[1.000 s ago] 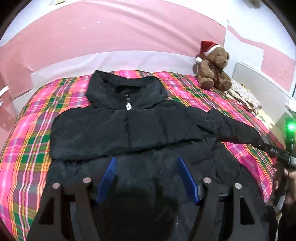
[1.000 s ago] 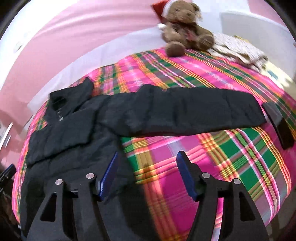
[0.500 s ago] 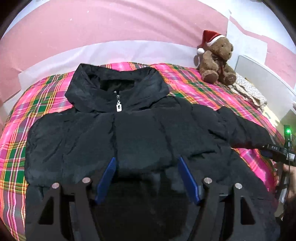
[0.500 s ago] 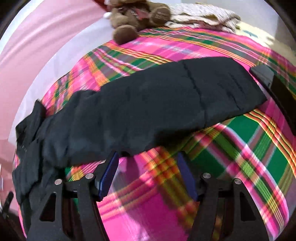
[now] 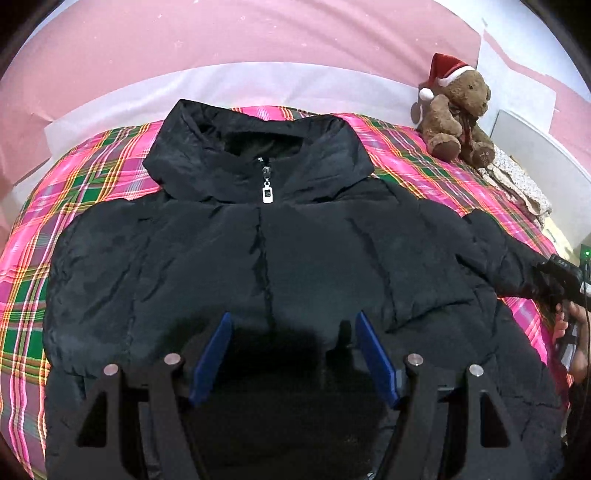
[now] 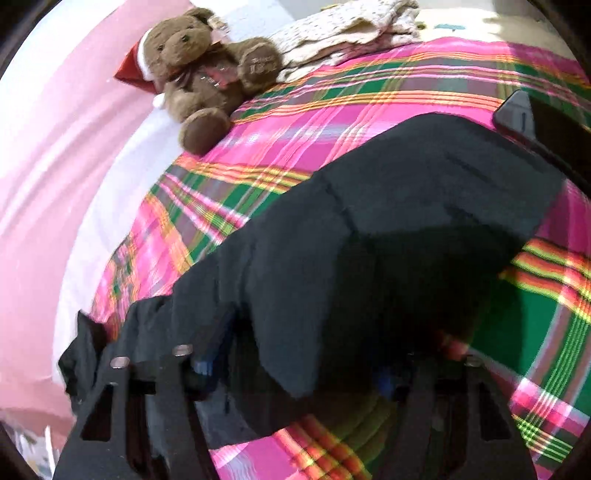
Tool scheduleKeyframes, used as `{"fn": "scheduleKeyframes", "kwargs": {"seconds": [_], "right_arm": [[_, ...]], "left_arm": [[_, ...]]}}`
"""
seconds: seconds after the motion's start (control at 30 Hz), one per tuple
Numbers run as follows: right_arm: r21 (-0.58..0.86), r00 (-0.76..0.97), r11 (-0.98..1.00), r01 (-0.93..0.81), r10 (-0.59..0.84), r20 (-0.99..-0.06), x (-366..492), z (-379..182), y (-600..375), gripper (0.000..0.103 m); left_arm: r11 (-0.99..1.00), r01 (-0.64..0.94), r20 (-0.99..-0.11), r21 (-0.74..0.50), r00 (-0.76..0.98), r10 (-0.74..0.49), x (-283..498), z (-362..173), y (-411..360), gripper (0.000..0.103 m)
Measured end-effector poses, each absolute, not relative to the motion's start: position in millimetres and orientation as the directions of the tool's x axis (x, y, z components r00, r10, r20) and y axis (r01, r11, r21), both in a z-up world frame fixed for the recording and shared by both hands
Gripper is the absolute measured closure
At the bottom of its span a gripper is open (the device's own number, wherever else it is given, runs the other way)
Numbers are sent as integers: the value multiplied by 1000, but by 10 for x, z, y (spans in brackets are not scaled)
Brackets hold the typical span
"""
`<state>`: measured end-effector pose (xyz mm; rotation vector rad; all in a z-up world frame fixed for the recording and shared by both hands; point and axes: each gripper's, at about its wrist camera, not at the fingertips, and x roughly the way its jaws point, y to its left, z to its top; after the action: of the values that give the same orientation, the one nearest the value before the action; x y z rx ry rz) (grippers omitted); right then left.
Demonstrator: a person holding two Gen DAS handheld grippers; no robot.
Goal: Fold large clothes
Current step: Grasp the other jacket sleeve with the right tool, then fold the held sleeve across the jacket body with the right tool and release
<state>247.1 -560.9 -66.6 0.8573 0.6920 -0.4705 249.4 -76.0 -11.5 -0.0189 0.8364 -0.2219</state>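
Note:
A black hooded puffer jacket (image 5: 258,258) lies face up on a pink plaid bed (image 5: 92,173), zipped, hood at the far side. My left gripper (image 5: 291,350) is open and hovers low over the jacket's lower front. One sleeve (image 6: 388,229) stretches out to the right across the bed. My right gripper (image 6: 295,369) is open, its jaws standing either side of the sleeve's lower edge, with the fabric covering most of the blue pads. The right gripper also shows in the left wrist view (image 5: 557,277) at the sleeve's end.
A brown teddy bear (image 5: 458,114) with a Santa hat sits at the bed's far right corner, next to a folded patterned cloth (image 6: 343,33). A dark flat object (image 6: 543,122) lies on the bed beyond the sleeve cuff. A pink wall runs behind the bed.
My left gripper has moved forward, closer to the jacket's chest. My right gripper has moved forward and down onto the sleeve, whose edge now lies between its jaws.

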Motion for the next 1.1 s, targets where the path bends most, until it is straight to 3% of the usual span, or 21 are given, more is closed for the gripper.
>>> {"fn": "scheduleKeyframes", "kwargs": {"seconds": [0.1,0.2,0.47,0.7,0.9,1.1], "right_arm": [[521,687,585,622,-88,-721,2547,-649,-5595,83],[490,697,629,604,-117,-708,2558,-464,-5493,89],[484,796,738,470,-119,-593,2529,369,-5129,90],[440,866,862,250,4,-500,2677,1151,-4279,90],[371,849,926,68,142,-510,2934,1343,-3326,90],[300,775,952,-56,231,-588,3259,958,-2404,89]], "left_arm": [[977,186,-736,-100,647,-199,2495,-104,-750,32],[979,181,-732,-95,654,-192,2484,-70,-719,32],[987,134,-720,-87,677,-155,2477,45,-509,32],[988,87,-714,-124,684,-150,2407,121,-233,32],[988,62,-693,-140,707,-142,2277,223,26,32],[987,15,-684,-159,719,-121,2163,205,384,32]]}}
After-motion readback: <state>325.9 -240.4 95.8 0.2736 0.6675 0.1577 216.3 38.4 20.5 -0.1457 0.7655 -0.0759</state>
